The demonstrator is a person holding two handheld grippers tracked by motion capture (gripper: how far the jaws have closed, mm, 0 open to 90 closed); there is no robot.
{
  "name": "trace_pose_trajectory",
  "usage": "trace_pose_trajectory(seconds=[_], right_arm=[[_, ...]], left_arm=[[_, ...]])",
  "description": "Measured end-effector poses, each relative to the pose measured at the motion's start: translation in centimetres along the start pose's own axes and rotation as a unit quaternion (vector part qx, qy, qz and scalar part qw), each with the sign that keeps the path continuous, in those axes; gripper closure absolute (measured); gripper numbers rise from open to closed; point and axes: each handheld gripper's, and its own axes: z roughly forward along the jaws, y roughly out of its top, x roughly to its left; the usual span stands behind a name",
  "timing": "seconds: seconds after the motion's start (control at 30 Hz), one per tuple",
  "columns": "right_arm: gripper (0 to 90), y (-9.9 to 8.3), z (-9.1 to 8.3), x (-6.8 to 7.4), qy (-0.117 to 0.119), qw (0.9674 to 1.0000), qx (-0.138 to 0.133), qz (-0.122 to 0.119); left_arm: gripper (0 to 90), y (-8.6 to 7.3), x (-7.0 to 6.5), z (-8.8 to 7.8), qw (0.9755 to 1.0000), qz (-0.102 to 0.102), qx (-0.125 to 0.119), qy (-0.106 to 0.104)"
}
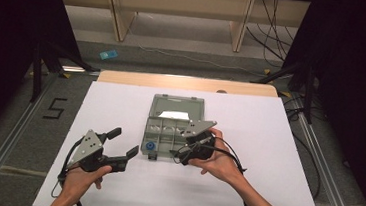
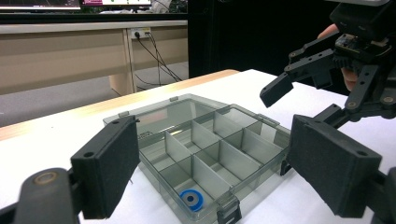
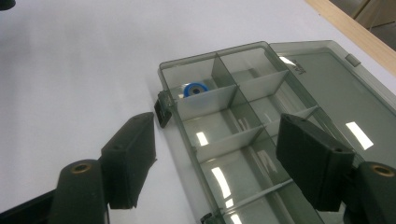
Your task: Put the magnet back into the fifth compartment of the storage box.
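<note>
Lying open near the middle of the white table cover (image 1: 113, 187) is a translucent grey compartment box (image 1: 168, 132), its lid (image 1: 178, 105) folded flat back toward the far edge of the table. Thin partition walls divide the tray into several rectangular cells arranged in rows; the plastic is smoky and glossy, with bright ceiling reflections on the cell floors in the right gripper view. Two small dark latches (image 2: 229, 212) sit on the tray's near front wall. One cell, at the near left corner in the high view, holds a small blue ring-shaped part (image 1: 150, 145) with a dark centre, lying flat on the cell floor; no contents can be made out in the other cells. A pale label or glare patch shows at the hinge side, and cannot be read. The left gripper (image 1: 122, 145) is held by the person's left hand (image 1: 80, 179) just left of the box, clear of it, jaws spread wide and holding nothing. The right gripper (image 1: 181, 155), held in the right hand (image 1: 221, 161), is at the box's near right corner, above the tray; its jaws also stand wide apart, one over the bare cover and one over the cells, gripping nothing.
</note>
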Motion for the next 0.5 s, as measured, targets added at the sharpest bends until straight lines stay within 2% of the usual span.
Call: trace_pose_trajectory(seconds=[0.5], right_arm=[[29.2, -0.98, -1.12, 0.06, -0.012, 0.9996, -0.020, 0.015]], left_arm=[[16.4, 0.00, -0.02, 0.00, 1.0000, 0.001, 0.000, -0.001]])
